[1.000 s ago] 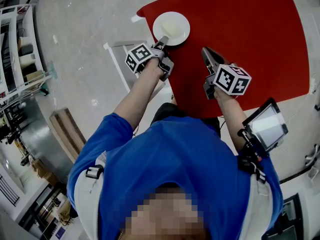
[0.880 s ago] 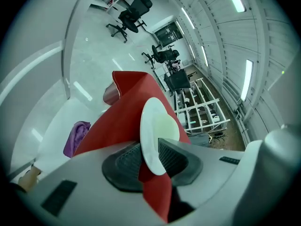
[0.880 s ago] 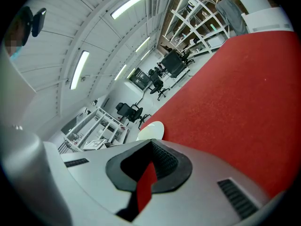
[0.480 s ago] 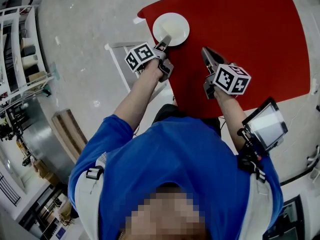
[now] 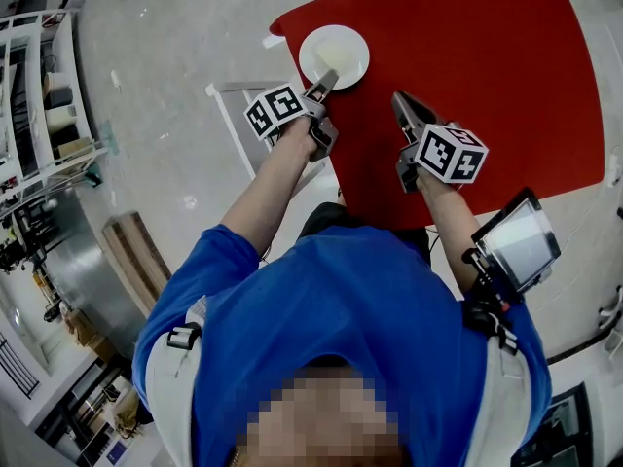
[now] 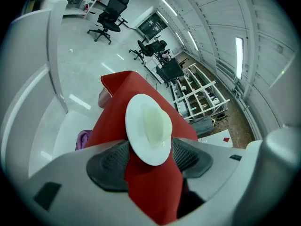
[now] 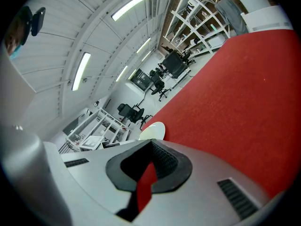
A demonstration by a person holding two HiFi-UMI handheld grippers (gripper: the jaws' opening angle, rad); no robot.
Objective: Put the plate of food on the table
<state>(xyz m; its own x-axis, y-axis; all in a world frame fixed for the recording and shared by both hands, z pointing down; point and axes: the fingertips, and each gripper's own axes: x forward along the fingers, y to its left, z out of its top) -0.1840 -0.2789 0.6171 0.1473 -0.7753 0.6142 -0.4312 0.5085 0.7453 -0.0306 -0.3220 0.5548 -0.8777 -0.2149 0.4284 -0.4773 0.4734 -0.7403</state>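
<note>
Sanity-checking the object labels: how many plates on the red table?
1. The white plate lies flat near the far left corner of the red table in the head view. The person's arms cover part of the near edge, so another could hide there.

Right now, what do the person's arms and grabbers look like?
The left gripper and right gripper are grey with dark ribbed pads. Each carries a white cube with black square markers. The sleeves are short and blue. A small screen sits on the right arm.
</note>
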